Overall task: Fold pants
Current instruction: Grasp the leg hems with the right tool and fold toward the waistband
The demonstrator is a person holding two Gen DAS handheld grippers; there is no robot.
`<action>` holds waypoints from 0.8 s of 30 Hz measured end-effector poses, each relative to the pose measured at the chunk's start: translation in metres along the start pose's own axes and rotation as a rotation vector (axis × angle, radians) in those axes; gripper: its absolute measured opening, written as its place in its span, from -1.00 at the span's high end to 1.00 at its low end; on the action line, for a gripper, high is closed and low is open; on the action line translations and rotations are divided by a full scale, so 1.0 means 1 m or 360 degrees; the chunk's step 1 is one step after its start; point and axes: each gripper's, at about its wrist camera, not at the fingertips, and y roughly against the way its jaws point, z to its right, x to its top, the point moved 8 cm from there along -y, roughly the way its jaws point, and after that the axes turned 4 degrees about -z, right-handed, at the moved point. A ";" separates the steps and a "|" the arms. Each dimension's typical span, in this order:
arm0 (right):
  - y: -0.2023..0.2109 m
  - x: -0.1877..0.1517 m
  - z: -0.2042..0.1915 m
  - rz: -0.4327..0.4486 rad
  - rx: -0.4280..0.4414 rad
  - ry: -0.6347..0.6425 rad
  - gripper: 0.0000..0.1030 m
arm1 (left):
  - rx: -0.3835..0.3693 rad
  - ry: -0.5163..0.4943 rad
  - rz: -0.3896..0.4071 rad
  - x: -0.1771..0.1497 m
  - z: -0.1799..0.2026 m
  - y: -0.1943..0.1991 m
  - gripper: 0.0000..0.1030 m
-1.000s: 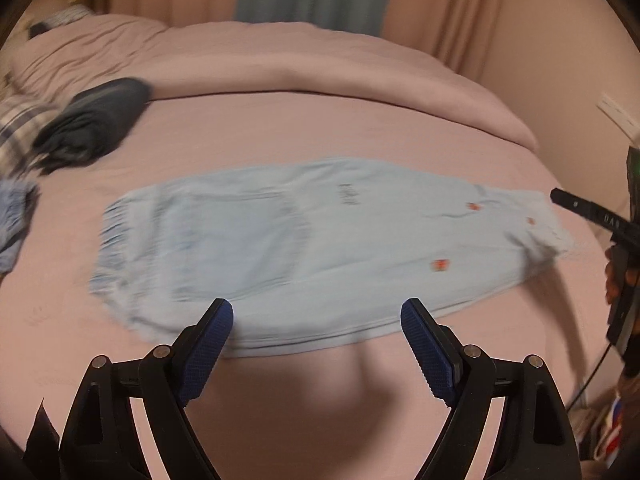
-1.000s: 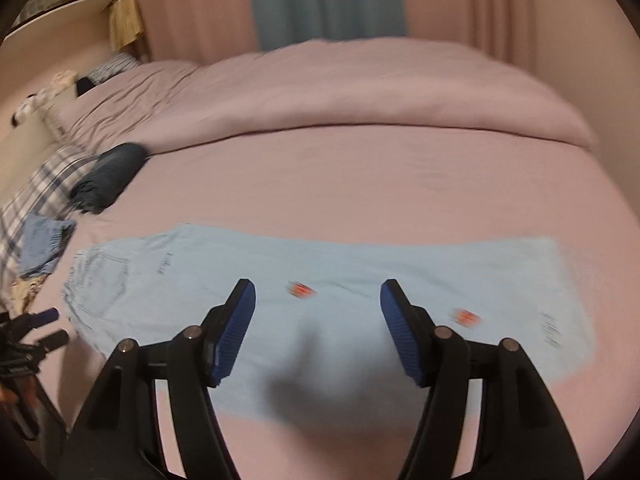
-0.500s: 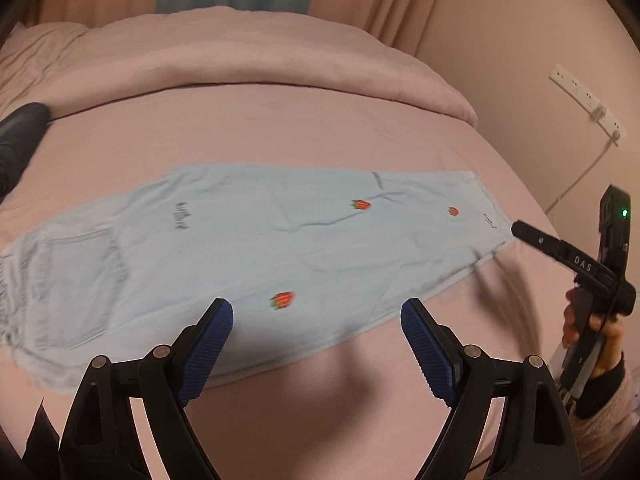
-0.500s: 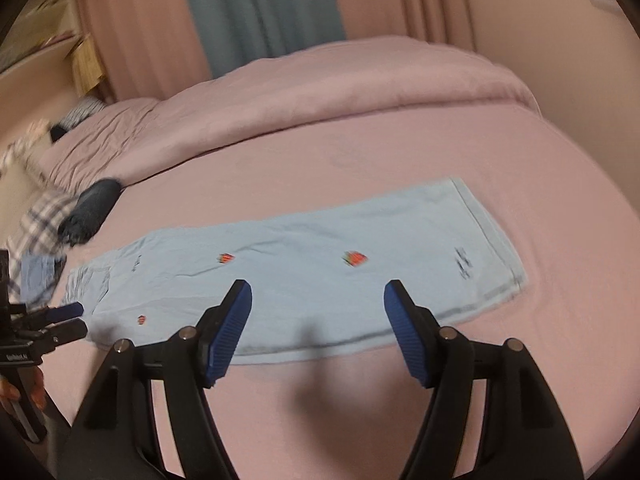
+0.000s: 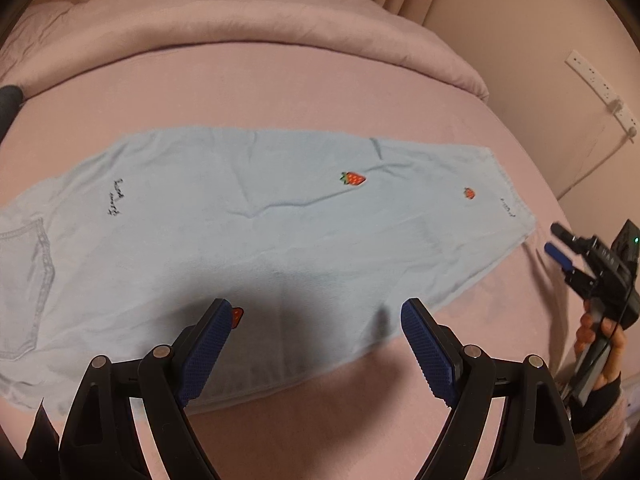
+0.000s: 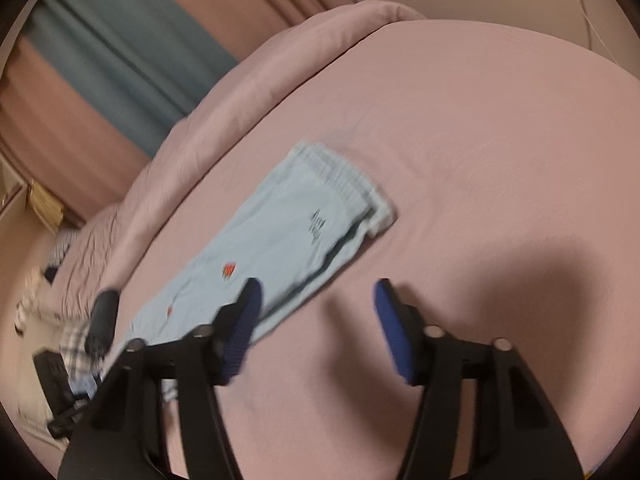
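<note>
Light blue pants with small red strawberry patches lie flat on the pink bed, folded lengthwise, waist to the left and hems to the right. My left gripper is open and empty just above the pants' near edge, around mid-leg. My right gripper is open and empty, hovering over bare sheet beside the hem end of the pants. It also shows in the left wrist view, held by a hand just right of the hems.
A rolled pink duvet lies along the far side of the bed. A dark garment and plaid cloth sit at the head end. A wall with a power strip borders the right side.
My left gripper has moved right along the pants and closer to them. My right gripper has swung right toward the hem end, tilting its view. Both stay open.
</note>
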 end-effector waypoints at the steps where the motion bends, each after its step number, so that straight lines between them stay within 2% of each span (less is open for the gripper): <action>1: -0.001 0.004 0.001 0.0022 0.0018 -0.0016 0.03 | 0.0004 0.0001 -0.0009 -0.002 -0.001 -0.001 -0.67; 5: -0.011 0.014 -0.004 0.0062 0.0081 -0.0060 0.14 | 0.0037 -0.0008 -0.0035 -0.003 -0.004 -0.008 -0.67; 11: -0.038 0.008 0.007 -0.0045 0.0015 -0.0129 0.35 | 0.0052 -0.0009 -0.0053 -0.001 -0.004 -0.016 -0.67; 13: -0.041 0.003 0.009 -0.0053 0.0054 -0.0171 0.41 | 0.0056 -0.0012 -0.0058 0.001 -0.004 -0.016 -0.67; 15: -0.042 0.005 0.006 -0.0032 0.0077 -0.0169 0.92 | 0.0041 -0.0007 -0.0059 0.003 -0.002 -0.016 -0.67; 19: -0.025 0.014 -0.006 0.0087 -0.0017 -0.0012 0.95 | 0.0029 -0.0018 -0.0055 0.007 0.001 -0.017 -0.67; 21: -0.019 0.017 -0.004 0.0135 -0.0066 -0.0010 0.95 | 0.0032 -0.0022 -0.0061 0.007 0.002 -0.020 -0.67; 24: -0.038 0.002 0.010 -0.0035 -0.0141 -0.0040 0.93 | 0.0037 -0.0033 -0.0069 0.007 0.001 -0.022 -0.67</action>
